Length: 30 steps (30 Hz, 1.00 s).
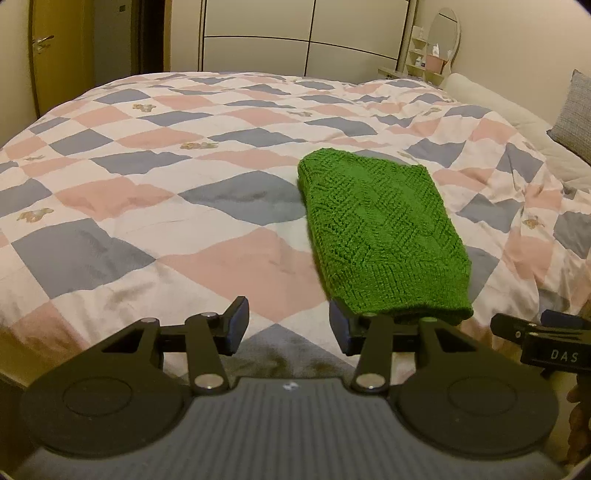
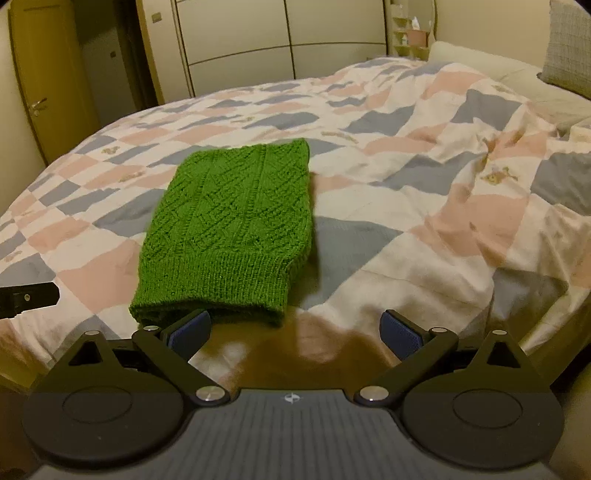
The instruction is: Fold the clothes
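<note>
Bedroom setting: warm, dim light over a wide bed (image 1: 147,229) whose quilt carries pink, grey-blue and white diamond patches; both wrist cameras look across it from its near edge.
Left gripper (image 1: 288,328): nearest the camera, black arms with blue pads, jaws partly parted and nothing between them; its right-hand finger sits just beside the sweater's near left corner, and whether it touches the knit cannot be told.
Right gripper (image 2: 295,332): jaws spread wide and empty, with bare quilt between them; its left pad (image 2: 188,334) lies at the sweater's near hem, contact unclear.
Green sweater (image 2: 225,229): lies flat on the quilt just beyond both grippers, between them, free of any grip.
Sweater's look: bright green chunky knit, already folded into a long narrow rectangle running away from the cameras; a ribbed band forms the near end, a raised diamond pattern covers the rest, and the far end is rounded.
Likely handling: soft, light and floppy, thick enough to hold a fold; open stitches could snag on a pad edge, and the layers may slide apart if only the top one is pinched.
Where to take hold: probably the two near corners of the ribbed band, pinching all layers together.
Far background: pale wardrobe doors (image 1: 310,37), a yellow door at left, a round mirror (image 1: 445,33) and a grey cushion at right.
</note>
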Available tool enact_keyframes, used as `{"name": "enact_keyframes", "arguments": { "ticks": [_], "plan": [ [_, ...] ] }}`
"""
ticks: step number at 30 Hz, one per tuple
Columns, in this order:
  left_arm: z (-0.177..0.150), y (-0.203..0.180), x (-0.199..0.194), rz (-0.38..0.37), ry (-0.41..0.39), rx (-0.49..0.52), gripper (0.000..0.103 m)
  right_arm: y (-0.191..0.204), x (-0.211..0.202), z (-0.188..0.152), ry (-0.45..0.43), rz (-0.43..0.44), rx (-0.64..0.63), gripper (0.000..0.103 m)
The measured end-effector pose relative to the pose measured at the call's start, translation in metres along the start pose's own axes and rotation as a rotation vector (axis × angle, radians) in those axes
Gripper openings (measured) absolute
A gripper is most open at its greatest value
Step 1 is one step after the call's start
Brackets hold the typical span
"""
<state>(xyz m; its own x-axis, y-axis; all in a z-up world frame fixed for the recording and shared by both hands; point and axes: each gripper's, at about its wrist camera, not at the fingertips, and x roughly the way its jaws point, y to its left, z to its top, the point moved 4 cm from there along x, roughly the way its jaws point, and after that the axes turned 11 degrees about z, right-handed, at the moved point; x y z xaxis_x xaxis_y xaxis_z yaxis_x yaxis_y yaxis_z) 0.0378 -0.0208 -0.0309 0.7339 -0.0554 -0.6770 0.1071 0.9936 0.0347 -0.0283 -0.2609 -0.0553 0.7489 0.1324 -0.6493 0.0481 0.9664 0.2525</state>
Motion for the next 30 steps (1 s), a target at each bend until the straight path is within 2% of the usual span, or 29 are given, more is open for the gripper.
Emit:
{"name": "enact_keyframes", "arguments": {
  "ticks": [18,23,27,30],
  "plan": [
    [-0.004,0.003,0.027,-0.002,0.061,-0.012,0.044,-0.004,0.02,-0.001,0.052,-0.024,0.003,0.101],
    [0.001,0.006,0.036,-0.027,0.083,-0.035,0.048,-0.011,0.024,0.001,0.05,-0.014,0.018,0.101],
    [0.013,0.012,0.051,-0.091,0.114,-0.094,0.055,-0.036,0.021,0.014,-0.015,0.095,0.124,0.101],
    [0.026,0.014,0.068,-0.152,0.149,-0.144,0.057,-0.061,0.025,0.026,-0.07,0.287,0.288,0.101]
  ]
}}
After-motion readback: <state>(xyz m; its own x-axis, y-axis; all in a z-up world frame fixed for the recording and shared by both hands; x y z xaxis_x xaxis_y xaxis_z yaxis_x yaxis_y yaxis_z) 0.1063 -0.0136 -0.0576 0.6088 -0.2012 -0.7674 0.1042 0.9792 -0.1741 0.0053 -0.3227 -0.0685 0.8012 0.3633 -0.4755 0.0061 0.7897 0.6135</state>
